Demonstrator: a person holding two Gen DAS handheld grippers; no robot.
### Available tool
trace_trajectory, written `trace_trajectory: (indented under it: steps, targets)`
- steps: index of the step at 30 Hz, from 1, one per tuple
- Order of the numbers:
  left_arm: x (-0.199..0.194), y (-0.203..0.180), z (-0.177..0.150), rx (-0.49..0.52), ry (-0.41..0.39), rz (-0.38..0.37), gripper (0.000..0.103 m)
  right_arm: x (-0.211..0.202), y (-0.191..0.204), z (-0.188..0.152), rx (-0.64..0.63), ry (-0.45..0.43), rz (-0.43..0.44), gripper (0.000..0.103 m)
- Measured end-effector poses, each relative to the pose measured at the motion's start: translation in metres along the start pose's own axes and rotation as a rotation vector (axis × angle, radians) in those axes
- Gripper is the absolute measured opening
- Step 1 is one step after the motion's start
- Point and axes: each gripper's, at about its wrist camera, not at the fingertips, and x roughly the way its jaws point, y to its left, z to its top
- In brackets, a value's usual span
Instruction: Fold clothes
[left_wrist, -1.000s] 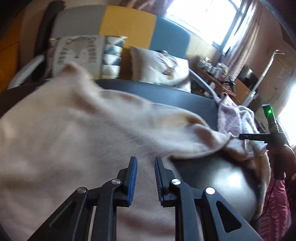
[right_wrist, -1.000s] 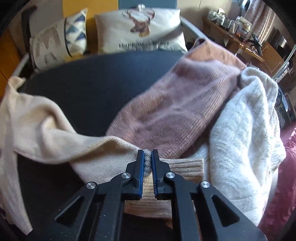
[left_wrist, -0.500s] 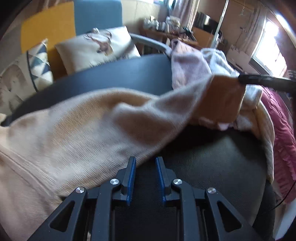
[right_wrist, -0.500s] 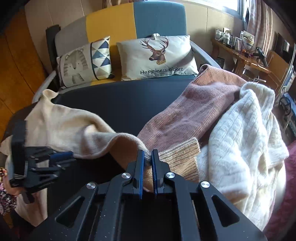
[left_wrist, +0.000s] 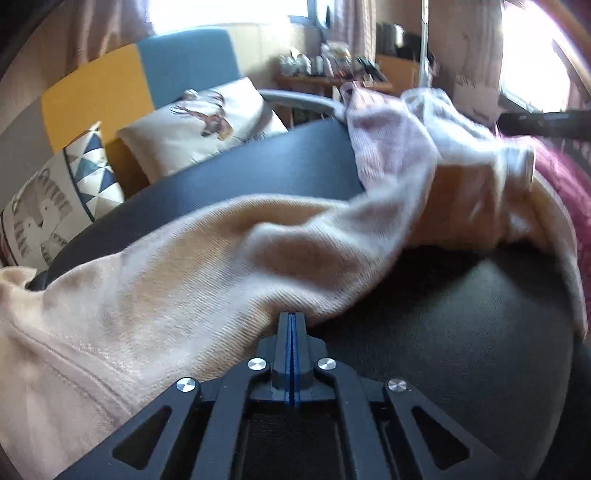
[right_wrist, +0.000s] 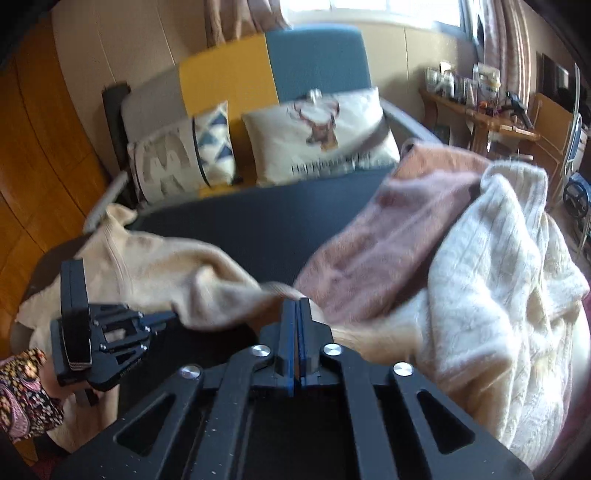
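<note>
Both grippers are clamped on the same garment. Our left gripper (left_wrist: 291, 325) has its blue jaws pressed flat together at the lower middle of its own view, pinching the lower edge of the cream sweater (left_wrist: 192, 266) where the sleeve sags toward us. Our right gripper (right_wrist: 294, 314) is likewise closed, low and central in its view, with a fold of the same cream knit caught at its tips; the ribbed end of the sleeve runs off to the lower right behind it. In the right wrist view the left gripper also shows at the lower left, biting the sleeve from the side.

Most of the sweater lies across the left half of the dark tabletop (right_wrist: 236, 225), its body bunched toward the left edge and one sleeve stretched rightward between our two holds. Beside it, on the right, lie a dusty pink sweater (right_wrist: 384, 236) and a chunky white cable-knit (right_wrist: 506, 280), the sleeve end touching or overlapping them.

We judge the cream knit to be light, soft and limp: it drapes and sags between the holds and will not keep a shape by itself. It looks stretchy, so hard pulling could distort it, and thin pinches may slip. Better holds, we think, are seams, the cuff and the shoulder line, where the fabric is doubled and firmer. The neighbouring knits could snag and drag along.
</note>
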Motion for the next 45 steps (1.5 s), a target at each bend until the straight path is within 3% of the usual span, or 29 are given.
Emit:
trace_trajectory:
  steps: [4, 8, 9, 10, 13, 14, 15, 16, 20, 22, 25, 26, 27, 28, 29, 30, 34, 40, 42, 44, 45]
  targets:
    - [-0.022, 0.011, -0.002, -0.07, -0.049, -0.053, 0.0, -0.009, 0.007, -0.002, -0.039, -0.015, 0.017, 0.001]
    - [-0.042, 0.012, -0.012, -0.068, -0.086, -0.078, 0.0, 0.005, -0.011, -0.021, 0.068, 0.057, 0.098, 0.005]
    - [-0.04, 0.013, -0.014, -0.071, -0.074, -0.076, 0.0, 0.011, -0.019, -0.026, 0.104, 0.076, 0.062, 0.014]
    - [-0.038, 0.014, -0.015, -0.075, -0.056, -0.067, 0.0, 0.015, -0.026, -0.028, 0.127, 0.09, 0.019, 0.018]
    - [-0.033, 0.011, -0.012, -0.085, -0.033, -0.065, 0.002, 0.024, -0.044, -0.024, 0.166, 0.113, -0.047, 0.019]
    - [-0.028, 0.01, -0.008, -0.096, -0.016, -0.08, 0.016, 0.026, -0.047, -0.021, 0.169, 0.128, -0.067, 0.029]
    - [-0.022, 0.007, -0.005, -0.093, 0.005, -0.074, 0.022, 0.031, -0.047, -0.018, 0.152, 0.162, -0.091, 0.048]
    - [-0.016, 0.003, -0.002, -0.085, 0.026, -0.063, 0.022, 0.035, -0.044, -0.014, 0.129, 0.183, -0.114, 0.055]
    - [0.015, -0.015, 0.01, 0.019, 0.068, 0.037, 0.023, 0.05, -0.029, -0.009, 0.061, 0.202, -0.168, 0.065]
    - [0.028, -0.023, 0.012, 0.067, 0.087, 0.047, 0.024, 0.064, -0.023, -0.01, 0.046, 0.231, -0.178, 0.065]
    - [0.034, -0.037, 0.011, 0.155, 0.053, 0.103, 0.026, 0.086, -0.024, -0.017, 0.051, 0.272, -0.201, 0.065]
    - [0.035, -0.04, 0.011, 0.168, 0.053, 0.117, 0.026, 0.092, -0.026, -0.02, 0.057, 0.282, -0.199, 0.052]
    - [0.036, -0.04, 0.011, 0.17, 0.054, 0.12, 0.026, 0.098, -0.027, -0.022, 0.062, 0.292, -0.197, 0.017]
    - [0.036, -0.039, 0.011, 0.168, 0.056, 0.113, 0.025, 0.102, -0.03, -0.024, 0.076, 0.306, -0.171, 0.011]
    - [0.036, -0.036, 0.012, 0.163, 0.057, 0.098, 0.021, 0.101, -0.032, -0.025, 0.09, 0.303, -0.154, 0.011]
    - [0.036, -0.034, 0.012, 0.156, 0.06, 0.071, 0.006, 0.1, -0.034, -0.025, 0.104, 0.297, -0.139, 0.011]
    - [0.026, -0.027, 0.016, 0.105, 0.05, 0.057, 0.002, 0.083, -0.037, -0.016, 0.096, 0.243, -0.116, 0.009]
    - [-0.028, 0.008, 0.032, -0.072, -0.137, 0.009, 0.002, 0.029, -0.019, 0.019, -0.018, -0.054, -0.094, 0.009]
    - [-0.043, 0.018, 0.029, -0.117, -0.175, -0.023, 0.002, 0.008, -0.004, 0.022, -0.13, -0.173, -0.103, 0.009]
    - [-0.054, 0.019, 0.019, -0.109, -0.189, -0.039, 0.002, 0.011, 0.013, 0.015, -0.265, -0.19, -0.172, 0.009]
    - [-0.054, 0.017, 0.013, -0.094, -0.176, -0.043, 0.002, 0.018, 0.015, 0.007, -0.306, -0.155, -0.2, 0.009]
